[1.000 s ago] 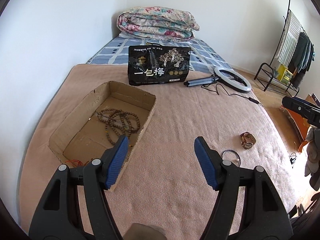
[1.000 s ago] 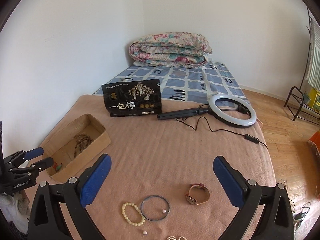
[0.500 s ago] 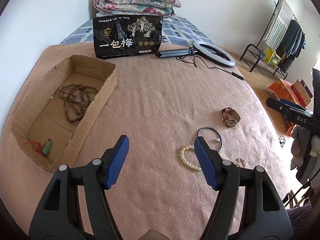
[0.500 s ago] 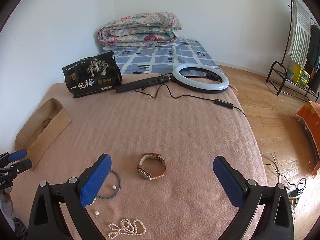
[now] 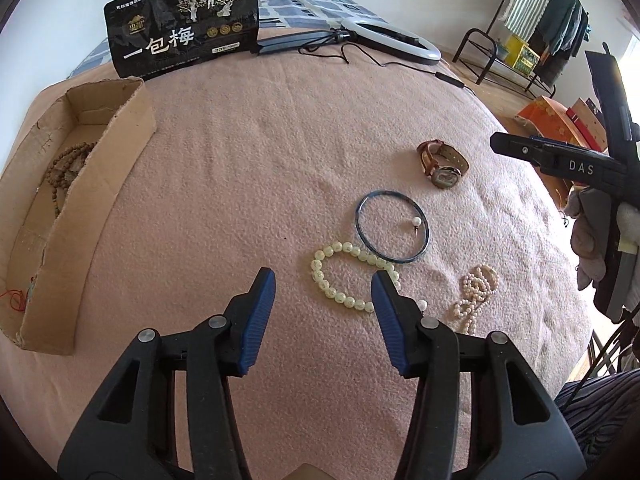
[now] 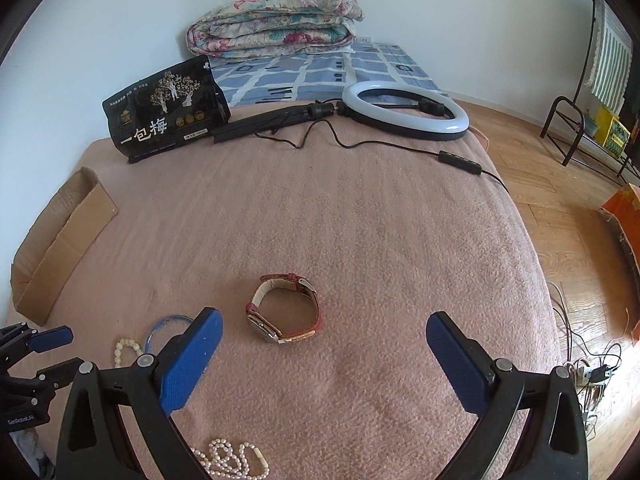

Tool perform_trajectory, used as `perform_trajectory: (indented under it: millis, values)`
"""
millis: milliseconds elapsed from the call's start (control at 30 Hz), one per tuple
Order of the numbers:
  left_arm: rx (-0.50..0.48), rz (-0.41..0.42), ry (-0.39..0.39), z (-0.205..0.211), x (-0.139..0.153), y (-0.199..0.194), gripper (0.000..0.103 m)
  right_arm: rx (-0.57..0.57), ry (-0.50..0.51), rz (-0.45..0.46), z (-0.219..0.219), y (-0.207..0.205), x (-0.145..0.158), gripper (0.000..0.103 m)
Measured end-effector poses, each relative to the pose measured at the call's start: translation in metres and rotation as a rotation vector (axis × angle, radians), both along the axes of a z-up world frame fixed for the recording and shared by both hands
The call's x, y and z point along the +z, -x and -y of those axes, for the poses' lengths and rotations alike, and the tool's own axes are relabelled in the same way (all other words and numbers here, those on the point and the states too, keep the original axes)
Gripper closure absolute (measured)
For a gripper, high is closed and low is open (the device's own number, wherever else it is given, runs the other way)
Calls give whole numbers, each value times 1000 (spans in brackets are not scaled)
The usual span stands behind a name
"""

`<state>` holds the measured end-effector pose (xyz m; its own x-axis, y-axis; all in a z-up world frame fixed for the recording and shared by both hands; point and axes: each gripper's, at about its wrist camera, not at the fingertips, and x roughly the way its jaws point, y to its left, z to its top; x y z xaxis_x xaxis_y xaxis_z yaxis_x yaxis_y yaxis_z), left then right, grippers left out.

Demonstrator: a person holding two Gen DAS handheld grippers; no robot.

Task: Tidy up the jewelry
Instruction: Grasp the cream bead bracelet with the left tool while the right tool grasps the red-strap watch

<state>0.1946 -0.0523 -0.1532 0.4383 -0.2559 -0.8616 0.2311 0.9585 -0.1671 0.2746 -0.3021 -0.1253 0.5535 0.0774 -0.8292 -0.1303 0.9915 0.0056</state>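
the loose jewelry lies in a small cluster on the pink blanket (image 5: 280,160) that covers the bed: a pale bead bracelet (image 5: 347,276), a thin blue bangle (image 5: 393,227) touching it with a single pearl (image 5: 417,222) inside its ring, a heap of small pearls (image 5: 476,294) just beside, and a brown-strapped watch (image 5: 442,162) a little farther out. they sit apart from the cardboard box (image 5: 80,184) at the blanket's left side, which already holds a string of brown wooden beads (image 5: 64,168) and a red-corded pendant (image 5: 18,298) — so the box looks to be where things get sorted, and the cluster is what is left.

the left gripper (image 5: 323,286) points down at the bead bracelet; its jaws are closing, nothing pressed between them yet, the right pad overlapping the bracelet's near edge in view. that fits a narrow pinch on 1 side of the bead ring.

the right gripper (image 6: 324,334) hangs over the watch (image 6: 286,310) with its jaws spread wide and empty — wide enough to straddle the strap loop, which stands on its edge.

a black snack bag (image 5: 184,26) and a ring light (image 5: 390,40) rest at the far end, well clear.
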Motion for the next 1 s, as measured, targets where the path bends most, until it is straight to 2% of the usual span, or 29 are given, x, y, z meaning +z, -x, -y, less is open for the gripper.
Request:
perform_trajectory:
  millis: [500, 733, 1000]
  values:
    - [-33, -70, -42, 14, -39, -23, 63, 87, 9, -54, -14, -12, -35, 0]
    - [-51, -57, -62, 19, -45, -26, 64, 93, 15, -77, -21, -23, -48, 0]
    - [-37, -30, -70, 18, -48, -28, 76, 91, 38, -77, -26, -30, -56, 0]
